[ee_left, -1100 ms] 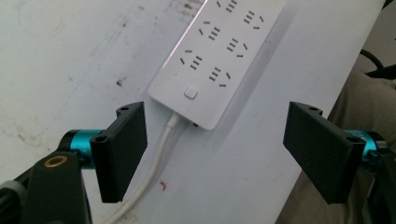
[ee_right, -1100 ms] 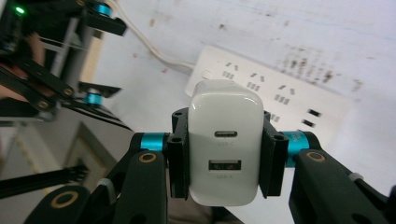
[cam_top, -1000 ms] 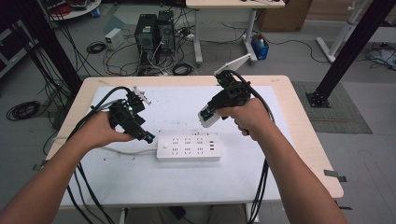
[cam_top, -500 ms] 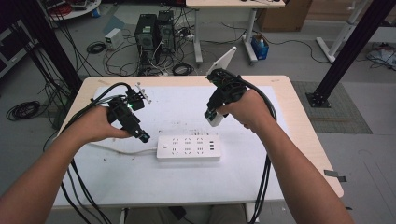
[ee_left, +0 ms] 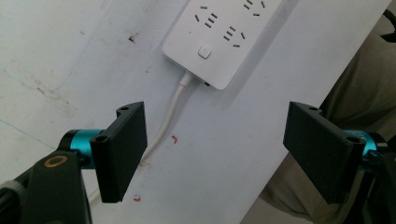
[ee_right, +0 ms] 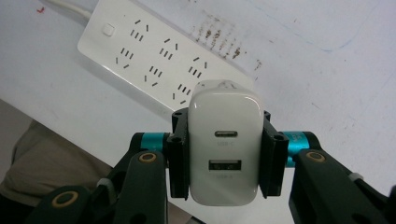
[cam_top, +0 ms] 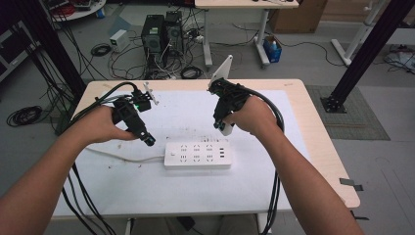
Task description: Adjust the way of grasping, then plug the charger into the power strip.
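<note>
Now: USB charger held above power strip, left tongs idle.

R gripper (ee_right: pixel 224 158) is clamped tight on a white USB wall charger (ee_right: pixel 224 154), one jaw on each side, ports (USB-C over USB-A) facing the cam. In the high view the charger (cam_top: pixel 225 128) hangs off the table, just behind the white power strip (cam_top: pixel 197 155), near its right end. L gripper (ee_left: pixel 215 149) has its jaws wide apart w/ nothing between them, over the strip's white cord (ee_left: pixel 170 116) near the switch end. Strip lies flat on the white table sheet (cam_top: pixel 293 161), approx centre.
</note>
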Action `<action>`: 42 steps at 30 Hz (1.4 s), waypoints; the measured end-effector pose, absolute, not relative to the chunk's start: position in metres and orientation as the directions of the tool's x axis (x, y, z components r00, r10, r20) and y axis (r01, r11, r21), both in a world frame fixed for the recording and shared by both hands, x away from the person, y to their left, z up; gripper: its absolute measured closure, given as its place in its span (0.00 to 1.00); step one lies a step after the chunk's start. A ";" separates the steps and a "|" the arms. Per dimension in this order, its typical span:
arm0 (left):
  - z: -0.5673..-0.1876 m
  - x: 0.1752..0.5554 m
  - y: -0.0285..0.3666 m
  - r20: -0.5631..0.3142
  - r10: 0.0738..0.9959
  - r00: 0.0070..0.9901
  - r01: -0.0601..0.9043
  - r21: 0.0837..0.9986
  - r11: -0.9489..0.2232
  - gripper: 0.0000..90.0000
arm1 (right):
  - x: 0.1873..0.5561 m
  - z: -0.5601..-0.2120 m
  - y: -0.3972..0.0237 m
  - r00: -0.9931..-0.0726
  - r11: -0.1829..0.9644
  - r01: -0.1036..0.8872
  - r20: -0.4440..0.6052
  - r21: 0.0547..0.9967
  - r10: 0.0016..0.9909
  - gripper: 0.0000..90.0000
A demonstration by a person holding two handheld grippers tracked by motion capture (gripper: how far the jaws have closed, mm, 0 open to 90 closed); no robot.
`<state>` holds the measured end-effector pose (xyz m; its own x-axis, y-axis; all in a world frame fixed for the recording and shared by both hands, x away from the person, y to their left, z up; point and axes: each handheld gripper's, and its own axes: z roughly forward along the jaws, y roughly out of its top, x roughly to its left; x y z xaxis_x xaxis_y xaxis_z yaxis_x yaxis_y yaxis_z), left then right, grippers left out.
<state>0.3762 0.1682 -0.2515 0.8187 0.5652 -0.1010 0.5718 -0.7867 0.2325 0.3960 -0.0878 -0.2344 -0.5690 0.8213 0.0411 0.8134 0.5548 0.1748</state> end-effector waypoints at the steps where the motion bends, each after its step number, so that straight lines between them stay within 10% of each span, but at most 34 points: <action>1: -0.251 0.376 0.168 -0.099 0.566 0.818 0.572 0.231 -0.787 0.24 | 0.396 -0.235 -0.087 -0.569 0.555 0.813 0.038 0.174 0.822 0.69; 30: -0.249 0.368 0.183 -0.079 0.579 0.812 0.578 0.243 -0.779 0.24 | 0.402 -0.248 -0.071 -0.599 0.586 0.794 0.044 0.159 0.799 0.69; 42: -0.254 0.371 0.176 -0.087 0.569 0.818 0.571 0.245 -0.784 0.24 | 0.409 -0.264 -0.065 -0.803 0.795 0.592 0.016 0.134 0.596 0.69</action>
